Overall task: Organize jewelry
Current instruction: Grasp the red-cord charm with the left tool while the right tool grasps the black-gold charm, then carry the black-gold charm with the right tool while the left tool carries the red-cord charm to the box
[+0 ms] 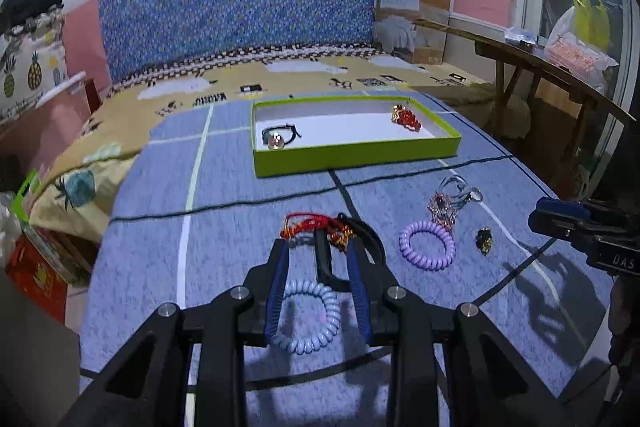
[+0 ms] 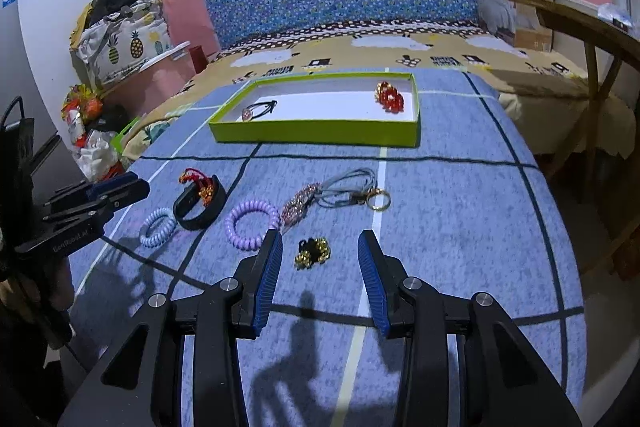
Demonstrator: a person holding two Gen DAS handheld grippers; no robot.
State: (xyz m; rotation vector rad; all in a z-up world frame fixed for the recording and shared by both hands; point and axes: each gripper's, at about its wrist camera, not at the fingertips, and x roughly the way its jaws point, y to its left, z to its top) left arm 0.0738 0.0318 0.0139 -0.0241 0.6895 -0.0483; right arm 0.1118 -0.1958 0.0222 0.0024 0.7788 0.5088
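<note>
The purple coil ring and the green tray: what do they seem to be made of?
The purple coil ring looks like smooth, slightly glossy plastic: it is a spiral cord, like a telephone wire. The green tray seems to be matte cardboard, with thin straight walls, sharp corners and a white inside; I cannot be sure.

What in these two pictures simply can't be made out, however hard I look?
- Black band, left wrist view: the left gripper fingers cover part of it; contact cannot be judged.
- Red knotted cord, left wrist view: its tangle with the band is too small to sort out.
- Gold and black piece, right wrist view: blurred; its kind is unclear.
- Green box, right wrist view: the near wall hides part of the floor.
</note>
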